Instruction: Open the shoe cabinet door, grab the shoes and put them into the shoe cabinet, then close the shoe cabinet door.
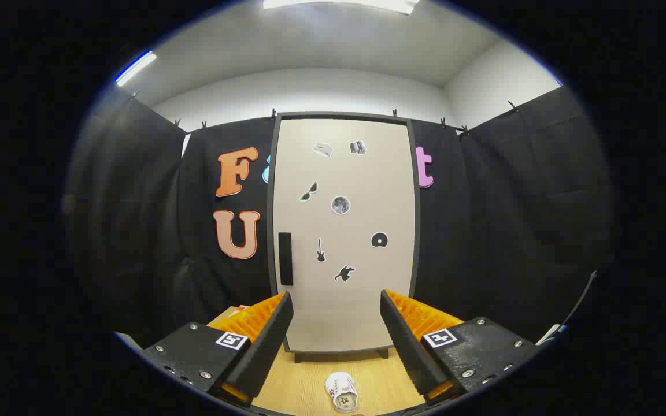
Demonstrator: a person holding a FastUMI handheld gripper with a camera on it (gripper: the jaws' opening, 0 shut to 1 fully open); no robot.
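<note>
The shoe cabinet point(344, 231) stands upright straight ahead, its beige door shut and dotted with small stickers. A dark vertical handle point(285, 259) sits on the door's left side. A small white shoe point(341, 392) lies on the wooden table in front of the cabinet, between my fingers and close to me. My gripper point(336, 300) is open, fingers spread wide, nothing between them, held back from the door and above the shoe.
The wooden table point(304, 381) runs from under my fingers to the cabinet's feet. Black cloth walls close in on both sides and behind the cabinet. A pale object point(552, 332) peeks out at the far right by the cloth.
</note>
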